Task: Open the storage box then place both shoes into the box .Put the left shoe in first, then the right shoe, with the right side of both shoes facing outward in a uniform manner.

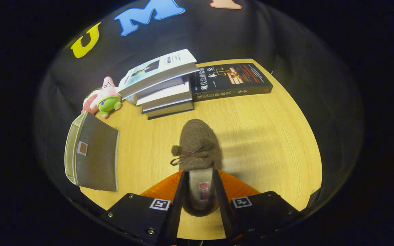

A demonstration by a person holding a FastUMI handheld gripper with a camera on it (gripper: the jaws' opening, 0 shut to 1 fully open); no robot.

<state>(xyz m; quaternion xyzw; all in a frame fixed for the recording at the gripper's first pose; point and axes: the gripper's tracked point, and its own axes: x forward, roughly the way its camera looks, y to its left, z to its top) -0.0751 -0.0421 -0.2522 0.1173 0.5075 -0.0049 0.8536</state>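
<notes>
A brown fuzzy shoe [197,143] with a bow and pompom lies lengthwise between my fingers, toe pointing away toward the books and heel nearest me. My gripper [198,173] is shut on the shoe, one finger [180,191] on its left side and the other on its right, beside the pale lining of its opening. Whether the shoe rests on the table or hangs just above it, I cannot tell. The grey fabric storage box [92,155] with a pale rim stands to the left of the fingers at the table's edge, its broad grey face toward me.
A stack of books [164,92] lies beyond the shoe, with a dark book [231,82] flat to its right. A pink and green plush toy [104,97] sits behind the box. The round wooden table [268,143] has bare room to the right of the shoe.
</notes>
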